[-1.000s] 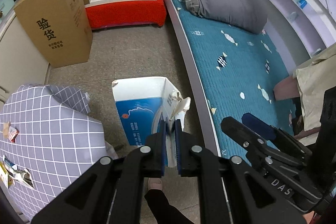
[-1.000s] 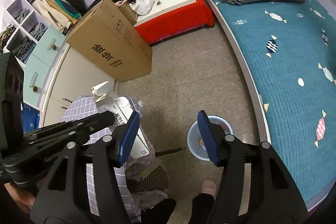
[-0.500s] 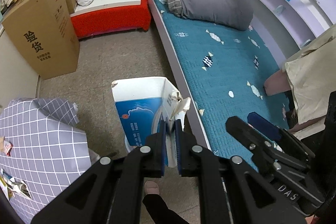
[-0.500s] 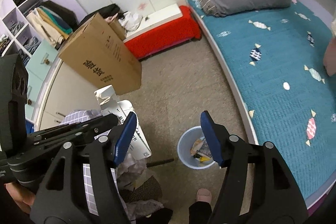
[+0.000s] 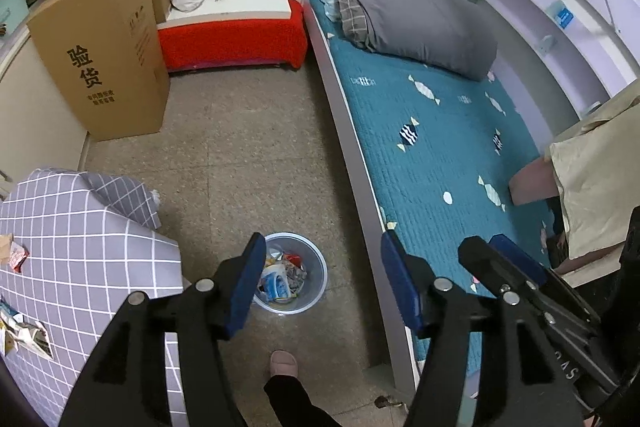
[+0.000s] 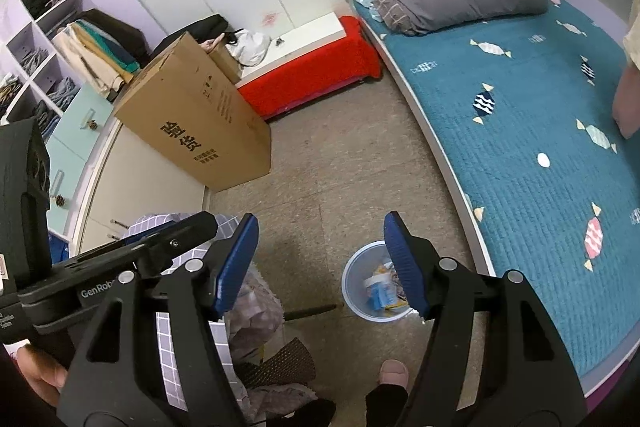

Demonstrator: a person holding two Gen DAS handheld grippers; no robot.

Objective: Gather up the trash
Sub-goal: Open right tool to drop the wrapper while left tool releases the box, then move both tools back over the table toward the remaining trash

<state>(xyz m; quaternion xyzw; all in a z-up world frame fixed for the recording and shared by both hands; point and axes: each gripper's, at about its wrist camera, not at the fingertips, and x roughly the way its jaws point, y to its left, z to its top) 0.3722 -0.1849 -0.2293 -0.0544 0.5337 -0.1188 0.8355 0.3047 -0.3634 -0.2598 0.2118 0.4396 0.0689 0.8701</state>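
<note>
A pale blue trash bin (image 5: 316, 267) stands on the floor beside the bed, below my left gripper (image 5: 322, 247). A blue and white carton (image 5: 274, 283) lies inside it among other rubbish. The left jaws are opening and nothing is between them. Loose wrappers (image 5: 16, 255) lie on the checked cloth at the left. In the right wrist view the bin (image 6: 356, 271) sits just behind the right finger, with the carton (image 6: 376, 291) inside. My right gripper (image 6: 320, 223) is open and empty above the floor. The left gripper's body (image 6: 172, 243) shows at that view's left.
A tall cardboard box (image 5: 104, 59) stands at the back left, and a red bench (image 5: 232, 39) runs along the far wall. The teal bed (image 5: 440, 155) fills the right side. The checked cloth (image 5: 80, 247) covers a surface at left. A person's slippered foot (image 5: 284, 363) is near the bin.
The left gripper was shut on the blue and white carton; its jaws have spread and the carton now lies in the bin. The right gripper has shifted slightly, and its jaws stand a little wider.
</note>
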